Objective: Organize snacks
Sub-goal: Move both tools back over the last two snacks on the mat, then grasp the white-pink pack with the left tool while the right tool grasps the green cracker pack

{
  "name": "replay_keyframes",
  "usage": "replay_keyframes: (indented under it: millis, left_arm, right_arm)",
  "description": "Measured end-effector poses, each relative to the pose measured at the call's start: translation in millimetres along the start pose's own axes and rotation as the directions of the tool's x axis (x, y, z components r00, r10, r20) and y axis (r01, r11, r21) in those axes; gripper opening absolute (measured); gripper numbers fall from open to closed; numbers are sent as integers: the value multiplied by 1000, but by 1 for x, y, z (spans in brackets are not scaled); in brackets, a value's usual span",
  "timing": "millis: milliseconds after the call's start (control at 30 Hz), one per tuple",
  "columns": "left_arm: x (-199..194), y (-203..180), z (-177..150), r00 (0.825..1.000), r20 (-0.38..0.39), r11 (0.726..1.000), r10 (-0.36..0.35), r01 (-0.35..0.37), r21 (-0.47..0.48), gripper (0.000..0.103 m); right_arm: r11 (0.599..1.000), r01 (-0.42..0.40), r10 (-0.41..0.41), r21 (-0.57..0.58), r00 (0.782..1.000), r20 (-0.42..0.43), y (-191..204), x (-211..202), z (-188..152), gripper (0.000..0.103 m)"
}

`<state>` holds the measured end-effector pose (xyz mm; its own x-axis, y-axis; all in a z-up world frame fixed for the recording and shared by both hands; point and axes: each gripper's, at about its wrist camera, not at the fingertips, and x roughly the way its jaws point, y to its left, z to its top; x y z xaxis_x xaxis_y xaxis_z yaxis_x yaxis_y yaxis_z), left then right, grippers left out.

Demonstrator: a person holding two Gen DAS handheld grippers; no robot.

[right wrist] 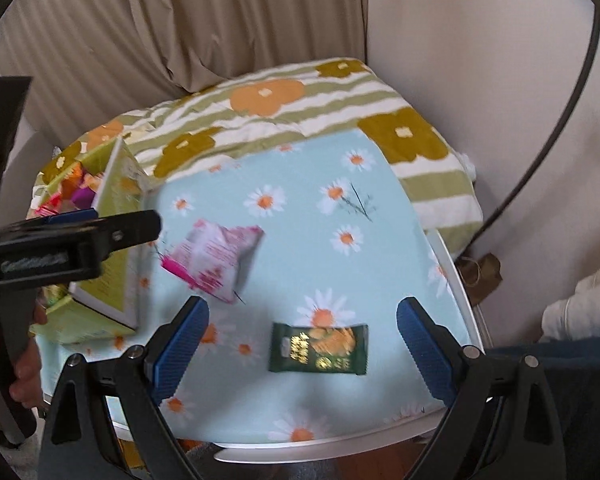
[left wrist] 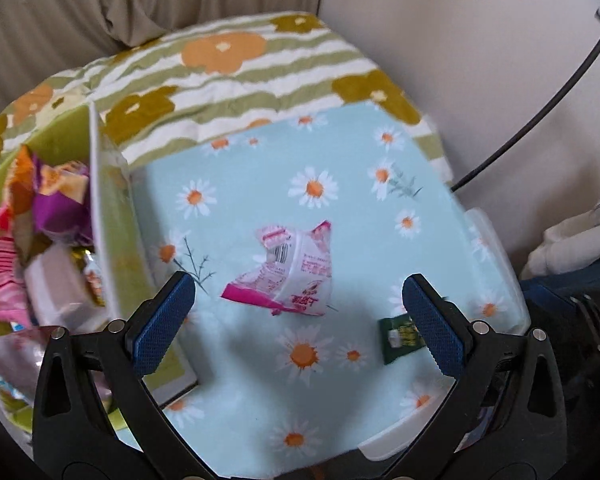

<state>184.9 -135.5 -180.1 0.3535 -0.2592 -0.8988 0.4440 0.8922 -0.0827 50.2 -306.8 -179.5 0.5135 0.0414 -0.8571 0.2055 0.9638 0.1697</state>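
Note:
A pink and white snack packet (left wrist: 288, 272) lies on the daisy cloth, just ahead of my open, empty left gripper (left wrist: 298, 300); it also shows in the right wrist view (right wrist: 216, 260). A dark green snack packet (right wrist: 319, 349) lies flat between the fingers of my open, empty right gripper (right wrist: 302, 330); in the left wrist view it (left wrist: 400, 338) sits partly behind the right finger. A green box (left wrist: 100, 216) at the left holds several snack packets (left wrist: 48, 216). The left gripper (right wrist: 68, 240) shows in the right wrist view, beside the box (right wrist: 116, 256).
The light blue daisy cloth (right wrist: 300, 208) covers a white table (right wrist: 340, 446). A green striped flower cloth (right wrist: 300, 112) lies behind it, with a beige curtain and white wall beyond. A black cable (right wrist: 556, 128) hangs at the right. A person's sleeve (right wrist: 580, 308) is at the right.

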Motion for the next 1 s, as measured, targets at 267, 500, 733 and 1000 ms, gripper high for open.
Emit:
replay_keyframes:
  millis: [267, 500, 733, 1000]
  left_arm:
    - [66, -1, -7, 998, -27, 998, 56, -55, 20, 100]
    - [109, 0, -8, 995, -82, 998, 58, -55, 35, 96]
    - [135, -4, -10, 990, -129, 996, 61, -52, 76, 83]
    - [140, -6, -13, 991, -126, 993, 47, -33, 113, 70]
  right_arm:
    - [999, 37, -37, 13, 999, -25, -5, 42, -26, 94]
    - [998, 37, -31, 53, 994, -106, -5, 82, -42, 94]
    - [996, 80, -72, 43, 985, -156, -4, 101, -46, 86]
    - [993, 120, -117, 5, 979, -165, -2, 110, -46, 85]
